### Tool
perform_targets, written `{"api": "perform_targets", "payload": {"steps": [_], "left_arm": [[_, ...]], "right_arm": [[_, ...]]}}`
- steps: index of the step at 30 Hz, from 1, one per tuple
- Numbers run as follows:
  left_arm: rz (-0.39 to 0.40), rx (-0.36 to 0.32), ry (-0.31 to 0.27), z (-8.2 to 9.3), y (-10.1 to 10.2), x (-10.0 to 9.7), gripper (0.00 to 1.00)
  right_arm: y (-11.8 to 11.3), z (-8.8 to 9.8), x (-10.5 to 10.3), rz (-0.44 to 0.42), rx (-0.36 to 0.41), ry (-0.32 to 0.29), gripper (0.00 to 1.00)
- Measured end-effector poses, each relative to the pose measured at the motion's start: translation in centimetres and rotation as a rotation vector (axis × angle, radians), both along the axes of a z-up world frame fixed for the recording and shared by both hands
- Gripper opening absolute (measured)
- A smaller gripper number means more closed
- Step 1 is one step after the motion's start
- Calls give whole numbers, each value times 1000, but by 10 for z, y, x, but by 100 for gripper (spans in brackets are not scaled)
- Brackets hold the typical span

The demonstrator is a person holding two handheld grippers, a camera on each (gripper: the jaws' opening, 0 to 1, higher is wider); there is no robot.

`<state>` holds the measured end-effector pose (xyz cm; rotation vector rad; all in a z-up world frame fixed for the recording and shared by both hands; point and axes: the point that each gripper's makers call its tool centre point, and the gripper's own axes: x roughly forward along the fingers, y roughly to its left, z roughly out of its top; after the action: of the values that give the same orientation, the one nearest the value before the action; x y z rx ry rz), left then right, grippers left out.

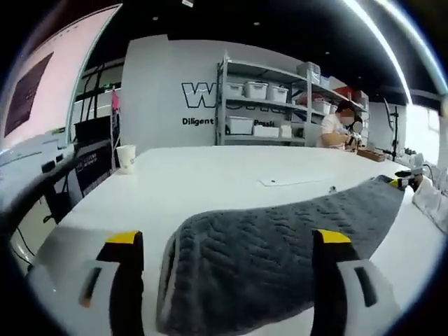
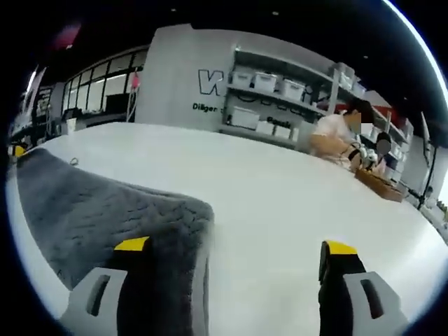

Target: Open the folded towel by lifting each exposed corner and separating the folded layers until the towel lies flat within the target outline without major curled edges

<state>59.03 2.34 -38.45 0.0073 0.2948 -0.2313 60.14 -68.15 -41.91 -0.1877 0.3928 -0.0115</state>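
Note:
A dark grey quilted towel (image 1: pixel 280 245) lies folded on the white table (image 1: pixel 203 182), stretching from my left gripper toward the right. My left gripper (image 1: pixel 227 255) is open, its jaws standing on either side of the towel's near end, close above the table. In the right gripper view the same towel (image 2: pixel 105 217) fills the left side, one corner reaching between the jaws. My right gripper (image 2: pixel 234 269) is open, its left jaw over the towel's corner edge, its right jaw over bare table. At the towel's far end the other gripper's yellow tip (image 1: pixel 406 183) shows.
A white paper cup (image 1: pixel 126 157) stands at the table's far left. A flat white sheet (image 1: pixel 294 180) lies mid-table. Shelving with white bins (image 1: pixel 262 105) lines the back wall. A seated person (image 2: pixel 336 136) works at the far side beside a wooden tray (image 2: pixel 381 185).

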Motion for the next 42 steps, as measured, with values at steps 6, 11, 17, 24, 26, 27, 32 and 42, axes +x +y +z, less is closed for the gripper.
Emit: {"api": "perform_targets", "payload": {"steps": [6,11,17,24,26,27,32,42], "left_arm": [[-38,18,-3,6,-12,-7,99],[-50,45,9,3,-16,-14,99],[-55,46,13,1,-20,-13,99],[-60,47,18,-1,-22,-13,99],[-63,46,21,-1,-23,-13,99],[-63,46,22,-2,-23,-13,99],[-66,47,30,-5,-24,-13,99],[-67,52,35,-6,-25,-13,99]], "right_arm": [[10,2,-5,40,2,15,99],[21,3,-6,94,-4,7,94],[27,10,-3,133,25,-38,68],[35,10,-2,160,-20,-51,44],[38,10,-3,164,-38,-51,40],[39,10,-3,167,-45,-51,38],[43,4,0,190,-92,-33,27],[46,6,1,203,-156,-48,7]]}}
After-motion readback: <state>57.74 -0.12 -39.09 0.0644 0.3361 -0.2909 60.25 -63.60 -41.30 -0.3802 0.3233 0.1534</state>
